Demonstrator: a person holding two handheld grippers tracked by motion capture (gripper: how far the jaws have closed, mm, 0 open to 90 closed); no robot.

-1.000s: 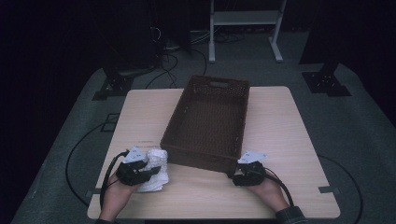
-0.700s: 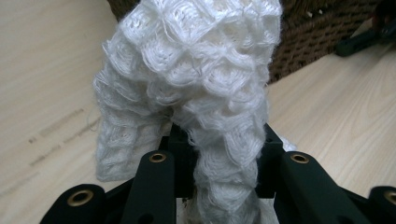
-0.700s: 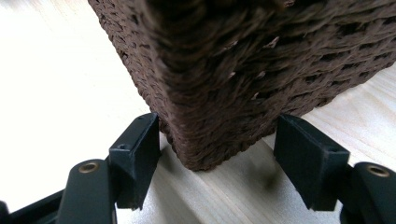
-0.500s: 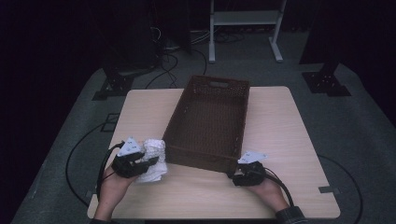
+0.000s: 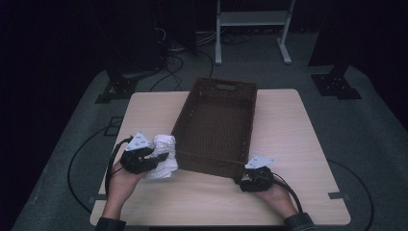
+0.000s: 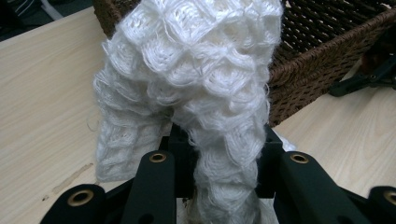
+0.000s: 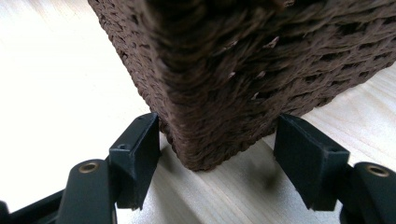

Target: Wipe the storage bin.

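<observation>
Knit cloth (image 6: 187,88) hanging upright, pinched in left hand-held gripper (image 5: 144,158), basket (image 5: 216,125) lengthwise away.

Dark lab, floor cables (image 5: 178,53), metal stand (image 5: 252,29)

A pale wood tabletop (image 5: 288,125) stands on a grey carpeted floor (image 5: 370,134) in a dim room whose far side falls into darkness. Beyond the tabletop's far edge stands a white metal frame (image 5: 252,19) with two legs. Black cables (image 5: 168,72) trail across the floor near the far left corner, beside dark stand bases (image 5: 118,89). Another dark base (image 5: 334,84) sits off the far right corner.
</observation>
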